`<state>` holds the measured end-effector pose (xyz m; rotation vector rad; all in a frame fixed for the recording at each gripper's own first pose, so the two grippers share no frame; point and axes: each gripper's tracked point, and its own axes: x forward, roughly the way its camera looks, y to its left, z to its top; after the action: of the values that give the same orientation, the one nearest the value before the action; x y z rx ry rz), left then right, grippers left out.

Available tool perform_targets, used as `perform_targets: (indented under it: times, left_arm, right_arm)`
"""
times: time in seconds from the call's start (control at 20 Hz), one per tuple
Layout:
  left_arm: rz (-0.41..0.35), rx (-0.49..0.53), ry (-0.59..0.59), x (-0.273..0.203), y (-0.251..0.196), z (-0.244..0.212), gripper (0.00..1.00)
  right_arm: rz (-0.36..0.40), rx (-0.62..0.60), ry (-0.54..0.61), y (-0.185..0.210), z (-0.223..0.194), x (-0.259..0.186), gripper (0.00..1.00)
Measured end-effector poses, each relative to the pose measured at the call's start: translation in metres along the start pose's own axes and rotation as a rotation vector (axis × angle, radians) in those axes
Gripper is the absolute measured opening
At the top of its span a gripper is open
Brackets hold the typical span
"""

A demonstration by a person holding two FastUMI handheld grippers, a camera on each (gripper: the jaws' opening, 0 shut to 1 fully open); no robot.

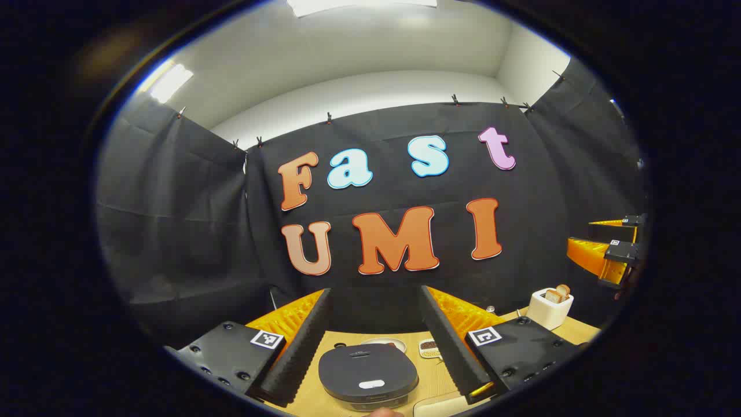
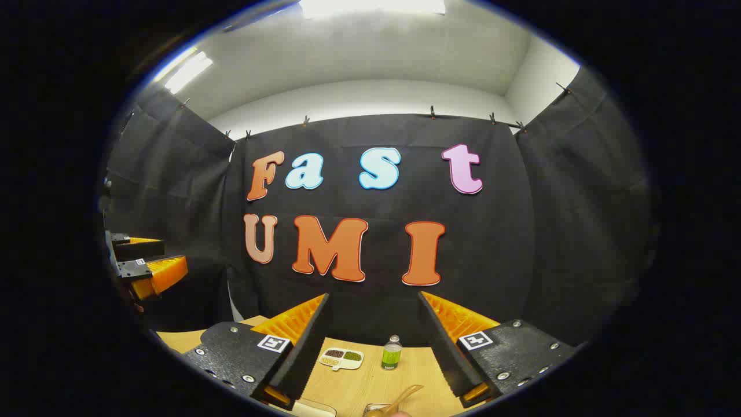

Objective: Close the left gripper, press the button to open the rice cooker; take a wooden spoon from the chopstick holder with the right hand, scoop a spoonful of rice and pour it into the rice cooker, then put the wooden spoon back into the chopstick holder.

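The black rice cooker (image 1: pixel 368 376) sits on the wooden table with its lid down and a white button (image 1: pixel 371 384) at its front. My left gripper (image 1: pixel 375 291) hangs above and in front of it, open and holding nothing. At the table's right stands the white chopstick holder (image 1: pixel 550 308) with wooden utensil heads (image 1: pixel 559 292) sticking out. My right gripper (image 2: pixel 373 295) is open and holds nothing; in the left gripper view it shows at the far right (image 1: pixel 608 243), above the holder. The left gripper (image 2: pixel 145 258) shows at the left of the right gripper view.
A small dish of grains (image 1: pixel 429 347) and a white plate (image 1: pixel 385 343) lie behind the cooker. A divided dish (image 2: pixel 343 357) and a green bottle (image 2: pixel 392 352) stand at the table's back. A wooden handle (image 2: pixel 406 395) pokes up at the bottom edge.
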<state>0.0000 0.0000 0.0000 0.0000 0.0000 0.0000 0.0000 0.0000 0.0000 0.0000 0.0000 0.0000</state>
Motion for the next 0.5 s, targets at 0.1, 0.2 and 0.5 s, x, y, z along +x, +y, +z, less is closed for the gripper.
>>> perform_targets:
  times: [0.1, 0.2, 0.5]
  left_arm:
    - [-0.009, -0.001, 0.007, 0.001, 0.007, -0.004, 1.0]
    - [-0.013, -0.01, 0.003, 0.001, 0.014, -0.004, 1.0]
    - [-0.005, -0.028, 0.005, 0.005, 0.023, -0.008, 1.0]
  right_arm:
    - [0.0, 0.0, 0.002, 0.012, 0.0, 0.0, 0.97]
    - [0.004, -0.003, 0.007, 0.021, 0.0, 0.003, 0.93]
    - [0.009, -0.008, 0.01, 0.029, 0.002, 0.006, 0.94]
